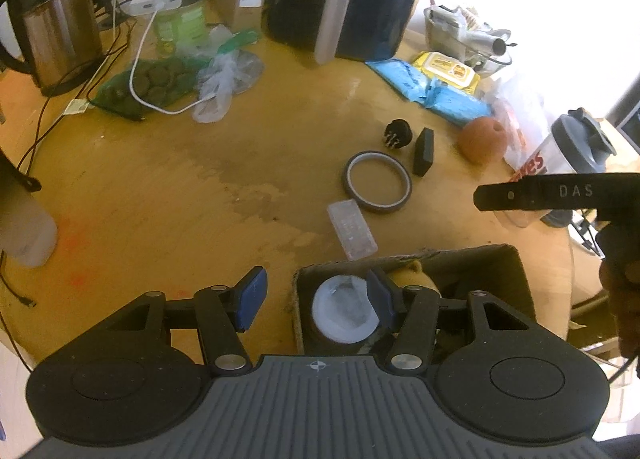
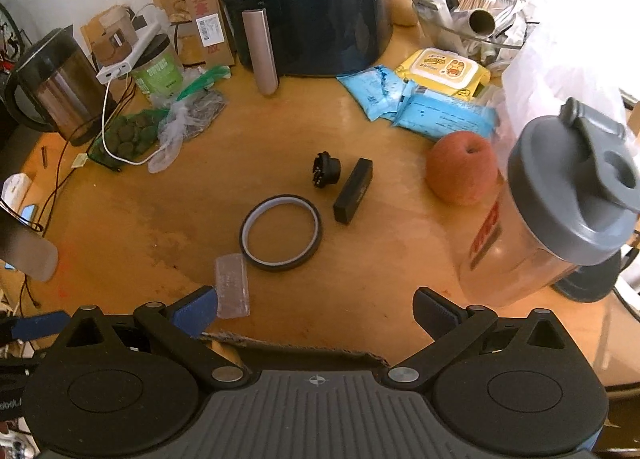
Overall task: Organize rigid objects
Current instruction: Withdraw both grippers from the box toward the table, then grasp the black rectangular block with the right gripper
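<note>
Four small rigid things lie loose on the wooden table (image 2: pixel 400 259): one tape ring (image 2: pixel 281 232), one clear plastic case (image 2: pixel 232 286) just beside it, one black block (image 2: pixel 353 190), and one black round plug (image 2: pixel 325 170) near the block. One cardboard box (image 1: pixel 500 271) stands at the table's near edge, with one white-lidded jar (image 1: pixel 344 315) and something yellow inside. One reddish apple (image 2: pixel 460 167) sits beside one shaker bottle (image 2: pixel 560 211) with a grey lid. Two sets of tongs show: the left tongs (image 1: pixel 318 299) hang half spread over the box's corner, pinching nothing; the right tongs (image 2: pixel 316 311) are spread wide above the table, empty.
</note>
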### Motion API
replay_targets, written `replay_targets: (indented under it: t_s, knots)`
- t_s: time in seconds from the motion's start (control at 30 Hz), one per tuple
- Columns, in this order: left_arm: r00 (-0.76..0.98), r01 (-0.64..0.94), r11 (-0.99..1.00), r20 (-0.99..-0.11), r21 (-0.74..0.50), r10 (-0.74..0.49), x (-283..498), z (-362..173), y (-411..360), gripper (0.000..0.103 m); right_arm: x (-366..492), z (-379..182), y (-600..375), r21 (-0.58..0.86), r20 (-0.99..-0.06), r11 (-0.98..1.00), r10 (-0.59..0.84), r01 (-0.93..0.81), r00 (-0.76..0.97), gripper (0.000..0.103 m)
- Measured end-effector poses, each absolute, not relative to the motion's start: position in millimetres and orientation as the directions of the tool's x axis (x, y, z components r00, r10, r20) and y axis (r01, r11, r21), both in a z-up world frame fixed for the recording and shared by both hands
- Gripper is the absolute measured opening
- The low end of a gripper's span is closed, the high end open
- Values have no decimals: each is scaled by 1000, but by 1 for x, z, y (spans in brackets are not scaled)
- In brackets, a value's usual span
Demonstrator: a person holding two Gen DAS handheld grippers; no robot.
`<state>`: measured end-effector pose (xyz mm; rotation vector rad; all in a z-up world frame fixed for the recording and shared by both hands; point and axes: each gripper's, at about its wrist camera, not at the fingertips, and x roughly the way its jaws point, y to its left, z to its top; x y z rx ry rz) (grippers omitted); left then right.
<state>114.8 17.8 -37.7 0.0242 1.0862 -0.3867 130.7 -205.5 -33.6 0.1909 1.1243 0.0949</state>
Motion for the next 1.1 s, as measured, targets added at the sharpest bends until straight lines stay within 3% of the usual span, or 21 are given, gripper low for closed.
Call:
replay_targets:
  t_s: [0.37,1.1]
  knots:
    - [418,266,948,-865,-176,-278,120,-39,35,54,158,-34,-197,229,-864,973,212,-19,457,103]
    - [422,224,955,-864,-194,-275,125,-41,43,55,215,-67,-209,175,-849,984,130,42,512,100]
